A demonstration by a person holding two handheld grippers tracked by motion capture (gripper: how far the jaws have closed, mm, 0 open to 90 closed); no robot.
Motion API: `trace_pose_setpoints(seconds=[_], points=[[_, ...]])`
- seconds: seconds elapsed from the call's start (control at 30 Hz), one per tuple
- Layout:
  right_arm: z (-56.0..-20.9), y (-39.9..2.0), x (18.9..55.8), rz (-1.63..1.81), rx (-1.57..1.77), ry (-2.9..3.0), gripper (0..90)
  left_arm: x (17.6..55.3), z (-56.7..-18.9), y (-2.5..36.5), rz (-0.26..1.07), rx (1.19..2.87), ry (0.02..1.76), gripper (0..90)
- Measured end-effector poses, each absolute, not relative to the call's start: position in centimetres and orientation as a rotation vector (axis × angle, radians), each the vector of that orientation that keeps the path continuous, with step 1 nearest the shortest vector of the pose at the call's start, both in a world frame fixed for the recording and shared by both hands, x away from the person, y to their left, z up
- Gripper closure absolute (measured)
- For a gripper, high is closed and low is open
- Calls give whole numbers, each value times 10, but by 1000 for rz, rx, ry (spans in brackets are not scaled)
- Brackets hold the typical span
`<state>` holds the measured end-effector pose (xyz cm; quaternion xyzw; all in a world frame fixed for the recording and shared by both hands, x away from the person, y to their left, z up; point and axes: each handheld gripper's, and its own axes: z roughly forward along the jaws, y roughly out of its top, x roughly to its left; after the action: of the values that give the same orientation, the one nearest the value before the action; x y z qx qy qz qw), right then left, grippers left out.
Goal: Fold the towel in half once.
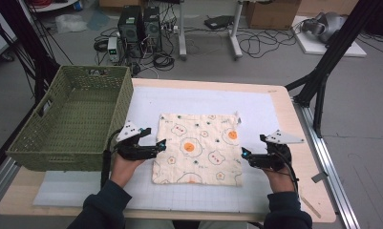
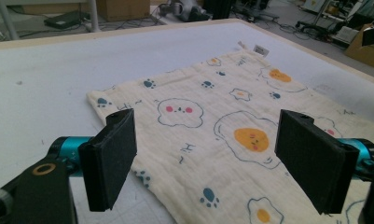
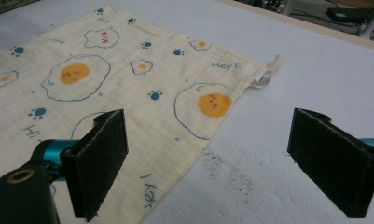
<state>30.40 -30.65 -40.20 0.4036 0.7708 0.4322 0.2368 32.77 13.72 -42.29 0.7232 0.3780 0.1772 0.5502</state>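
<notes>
Your left tool [image 1: 161, 144] stands wide open at the left edge of the cloth [image 1: 198, 145], its jaws over the cloth but holding nothing. Your right tool [image 1: 245, 153] is also wide open, just beside the right edge. The cloth lies flat in the middle of the counter [image 1: 280, 102], with the green basket [image 1: 69, 124] to its left.

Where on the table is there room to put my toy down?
Bare white mat lies between the cloth and the table's far edge, and along the near edge too. The basket crowds the left. The left gripper and right gripper flank the cloth.
</notes>
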Motion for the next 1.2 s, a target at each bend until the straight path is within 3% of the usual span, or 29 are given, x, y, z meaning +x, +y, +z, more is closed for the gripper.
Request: trace_pose_setpoints(seconds=[0.4, 0.6, 0.93, 1.2], points=[[-405, -307, 303, 1187, 1110, 2132, 114, 350, -421, 133, 409, 1702, 969, 204], [-408, -308, 307, 1175, 1125, 2167, 114, 370, -416, 125, 364, 1700, 1036, 241], [-408, -308, 310, 1205, 1133, 2160, 114, 399, -406, 108, 406, 1725, 1065, 256], [-406, -306, 310, 1203, 1124, 2171, 114, 419, -420, 104, 457, 1781, 1125, 287]])
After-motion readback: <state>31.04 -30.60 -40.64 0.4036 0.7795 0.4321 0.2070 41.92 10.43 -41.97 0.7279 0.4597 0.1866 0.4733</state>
